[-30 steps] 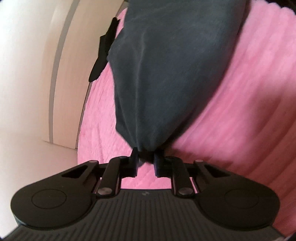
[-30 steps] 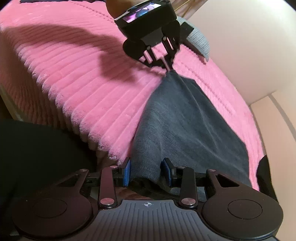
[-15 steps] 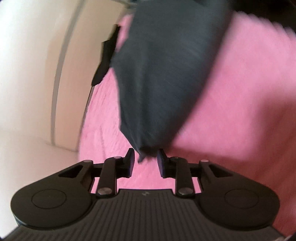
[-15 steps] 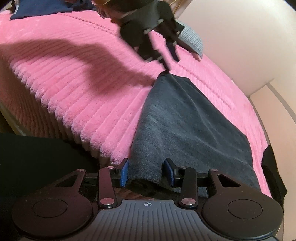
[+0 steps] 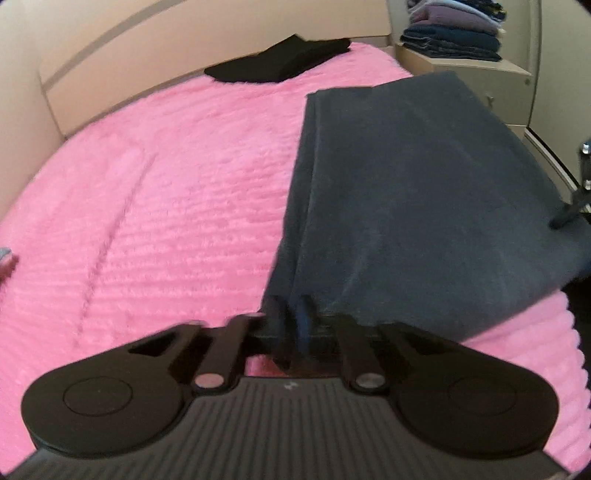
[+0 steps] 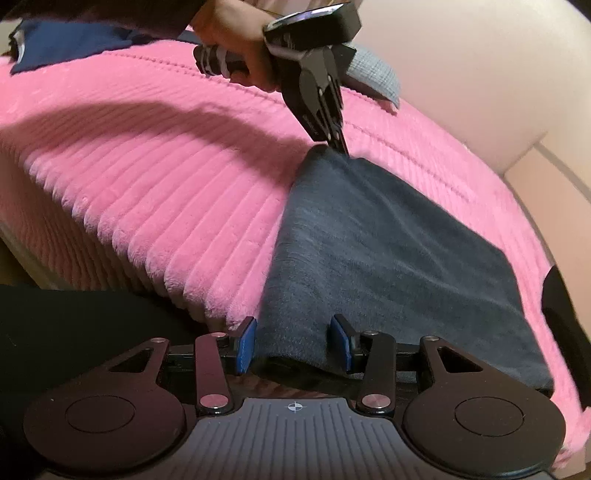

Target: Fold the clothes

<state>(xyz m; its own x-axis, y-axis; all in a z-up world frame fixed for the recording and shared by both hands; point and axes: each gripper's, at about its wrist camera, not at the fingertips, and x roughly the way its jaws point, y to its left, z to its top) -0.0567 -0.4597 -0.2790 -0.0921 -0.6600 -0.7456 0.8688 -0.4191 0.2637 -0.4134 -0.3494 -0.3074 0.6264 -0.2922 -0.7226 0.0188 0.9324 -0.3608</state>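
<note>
A dark grey folded garment [image 6: 373, 251] lies on the pink ribbed bedspread [image 6: 155, 192], one end hanging over the bed's near edge. In the left wrist view the same garment [image 5: 413, 192] fills the right half. My left gripper [image 5: 291, 321] is shut on the garment's far corner; it also shows from outside in the right wrist view [image 6: 338, 142], held by a hand. My right gripper [image 6: 293, 341] is open, its blue pads on either side of the garment's near hanging edge without pinching it.
A black folded garment [image 5: 280, 62] lies at the bed's far side by the beige headboard [image 5: 110, 55]. A shelf with stacked folded clothes [image 5: 454, 33] stands beyond the bed. A navy cloth [image 6: 66, 44] and a grey pillow [image 6: 373, 75] lie on the bed.
My left gripper opened, swung round and shut again on the garment's corner. My right gripper opened wider and let go of the near edge. The garment settled flatter on the bed.
</note>
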